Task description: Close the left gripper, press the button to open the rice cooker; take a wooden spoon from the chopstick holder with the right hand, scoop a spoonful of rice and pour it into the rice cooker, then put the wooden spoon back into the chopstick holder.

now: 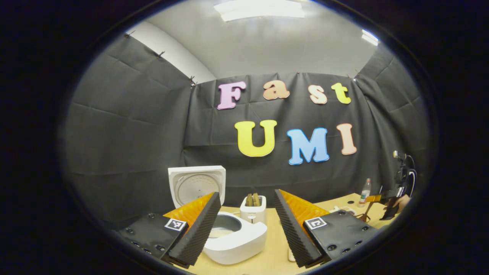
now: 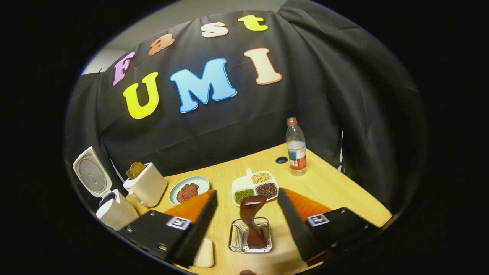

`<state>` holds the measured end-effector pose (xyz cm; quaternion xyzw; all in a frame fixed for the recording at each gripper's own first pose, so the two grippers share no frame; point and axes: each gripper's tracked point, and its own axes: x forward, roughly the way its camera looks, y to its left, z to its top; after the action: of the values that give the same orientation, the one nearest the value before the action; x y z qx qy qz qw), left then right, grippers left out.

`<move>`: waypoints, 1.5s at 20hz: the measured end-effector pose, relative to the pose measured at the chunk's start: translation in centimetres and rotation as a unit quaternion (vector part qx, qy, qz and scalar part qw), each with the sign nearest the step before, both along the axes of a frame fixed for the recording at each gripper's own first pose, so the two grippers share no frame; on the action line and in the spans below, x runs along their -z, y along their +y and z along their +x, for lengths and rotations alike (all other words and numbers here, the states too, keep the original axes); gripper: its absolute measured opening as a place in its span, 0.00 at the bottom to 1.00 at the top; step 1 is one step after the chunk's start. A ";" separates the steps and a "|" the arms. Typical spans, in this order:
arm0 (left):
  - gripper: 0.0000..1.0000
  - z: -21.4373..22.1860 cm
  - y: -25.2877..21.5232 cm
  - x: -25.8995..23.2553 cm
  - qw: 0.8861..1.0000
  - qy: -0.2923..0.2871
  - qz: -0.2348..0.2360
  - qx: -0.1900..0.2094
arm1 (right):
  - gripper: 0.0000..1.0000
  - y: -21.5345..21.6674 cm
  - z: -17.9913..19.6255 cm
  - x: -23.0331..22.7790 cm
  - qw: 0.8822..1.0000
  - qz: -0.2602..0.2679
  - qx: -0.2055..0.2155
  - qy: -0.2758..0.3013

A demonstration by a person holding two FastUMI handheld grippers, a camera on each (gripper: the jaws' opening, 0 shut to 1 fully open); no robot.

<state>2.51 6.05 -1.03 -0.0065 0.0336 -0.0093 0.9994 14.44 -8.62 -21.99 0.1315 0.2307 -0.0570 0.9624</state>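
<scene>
While the rice cooker (image 1: 233, 236) sits on the tabletop (image 1: 273, 252) with its lid (image 1: 196, 185) swung up, the left tongs (image 1: 247, 225) hang spread wide just before it, gripping nothing. A toaster (image 1: 253, 208) stands behind the cooker. Over to the right, the right tongs (image 2: 247, 217) are also spread wide, poised above the wire chopstick holder (image 2: 250, 238), where the wooden spoon (image 2: 252, 221) stands upright, untouched. Beyond lie a divided tray of grains (image 2: 254, 185), a green plate (image 2: 189, 189) and a water bottle (image 2: 296, 147).

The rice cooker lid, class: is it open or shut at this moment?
Open. The rice cooker lid stands upright behind the white pot, its inner plate facing forward, and the pot's mouth is uncovered.
</scene>
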 end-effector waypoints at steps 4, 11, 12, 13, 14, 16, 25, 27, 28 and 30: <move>0.95 2.3 1.4 0.0 1.000 0.007 0.007 -0.009 | 0.99 0.6 -0.8 -6.2 0.997 -0.052 -0.012 -0.062; 0.95 9.6 6.9 -2.2 0.998 0.003 0.036 -0.045 | 0.99 3.7 -4.1 -12.6 0.988 -0.093 -0.031 -0.120; 0.95 10.9 8.3 -2.4 0.998 0.006 0.042 -0.055 | 0.99 4.0 -4.4 -12.9 0.987 -0.097 -0.031 -0.124; 0.98 12.1 9.3 -2.4 0.997 0.009 0.043 -0.061 | 0.99 4.3 -4.8 -13.2 0.986 -0.101 -0.030 -0.126; 1.00 13.2 10.2 -2.7 0.997 0.010 0.042 -0.066 | 0.99 4.7 -5.3 -13.6 0.986 -0.104 -0.029 -0.129; 0.98 15.3 11.9 -3.0 0.996 0.014 0.040 -0.073 | 0.99 5.5 -6.1 -14.0 0.985 -0.104 -0.027 -0.133; 0.98 24.6 17.7 -3.0 0.994 0.020 0.032 -0.100 | 0.95 7.3 -8.9 -14.0 0.984 -0.123 -0.005 -0.126; 0.98 26.7 19.3 -2.7 0.993 0.024 0.031 -0.109 | 0.99 7.5 -9.5 -13.9 0.984 -0.130 0.000 -0.125; 0.98 27.8 19.9 -2.5 0.993 0.027 0.027 -0.112 | 0.99 7.5 -9.8 -13.6 0.983 -0.136 0.002 -0.121; 0.98 29.9 21.5 -2.0 0.992 0.034 0.021 -0.119 | 0.99 7.6 -10.5 -12.9 0.983 -0.143 0.007 -0.111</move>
<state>32.39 27.52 0.98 0.0108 0.0671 0.1103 0.9916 3.93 -1.00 -9.05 -0.0005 0.1110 -0.0815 0.9905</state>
